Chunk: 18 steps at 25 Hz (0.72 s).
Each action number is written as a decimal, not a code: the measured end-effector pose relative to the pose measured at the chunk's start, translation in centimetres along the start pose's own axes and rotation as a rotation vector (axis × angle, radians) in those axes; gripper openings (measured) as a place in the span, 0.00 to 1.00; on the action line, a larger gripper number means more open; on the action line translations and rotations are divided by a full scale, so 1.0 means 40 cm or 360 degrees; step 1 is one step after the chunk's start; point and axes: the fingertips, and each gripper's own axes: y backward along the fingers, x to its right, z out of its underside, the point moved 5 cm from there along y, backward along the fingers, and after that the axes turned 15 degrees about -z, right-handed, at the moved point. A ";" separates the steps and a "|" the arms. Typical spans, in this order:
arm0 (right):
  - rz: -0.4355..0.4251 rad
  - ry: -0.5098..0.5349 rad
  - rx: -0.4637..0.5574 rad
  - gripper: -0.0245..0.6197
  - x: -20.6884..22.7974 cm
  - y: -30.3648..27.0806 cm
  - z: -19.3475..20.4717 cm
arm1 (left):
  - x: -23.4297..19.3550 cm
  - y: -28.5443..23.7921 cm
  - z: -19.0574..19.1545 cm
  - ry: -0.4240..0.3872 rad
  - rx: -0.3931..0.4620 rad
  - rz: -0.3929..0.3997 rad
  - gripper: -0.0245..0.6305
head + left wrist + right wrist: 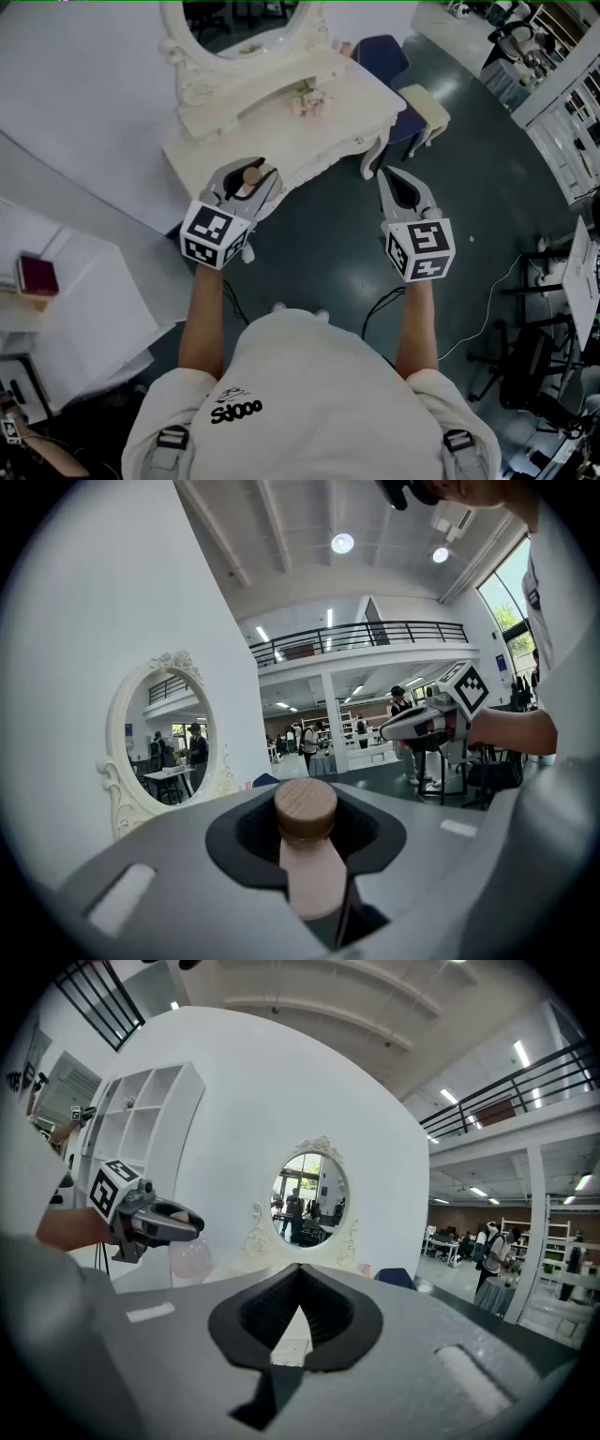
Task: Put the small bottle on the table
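My left gripper (pixel 248 178) is shut on the small bottle (pixel 251 174), a pale pink bottle with a round wooden cap. It holds the bottle in the air over the near edge of the white dressing table (pixel 272 127). In the left gripper view the bottle's neck (pixel 312 874) sits between the dark pads with the cap (pixel 306 808) above them. The right gripper view shows that gripper (pixel 157 1222) with the bottle's body (pixel 192 1258) hanging below it. My right gripper (pixel 385 176) is shut and empty, off the table's right corner.
An oval mirror (pixel 246 23) in an ornate white frame stands at the table's back. A small pink item (pixel 309 99) lies on the top. A blue chair (pixel 384 56) and a cream stool (pixel 424 103) stand to the right. White shelving holding a red book (pixel 36 275) is at the left.
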 end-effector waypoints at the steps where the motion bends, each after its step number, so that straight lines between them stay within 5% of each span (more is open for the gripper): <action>1: -0.0009 0.0004 -0.0004 0.04 0.002 -0.002 0.002 | 0.001 -0.004 0.000 0.0002 -0.0001 -0.0002 0.23; 18: -0.0081 -0.0044 0.0075 0.04 0.097 0.064 0.048 | 0.114 -0.054 0.009 0.0047 -0.0058 -0.0039 0.23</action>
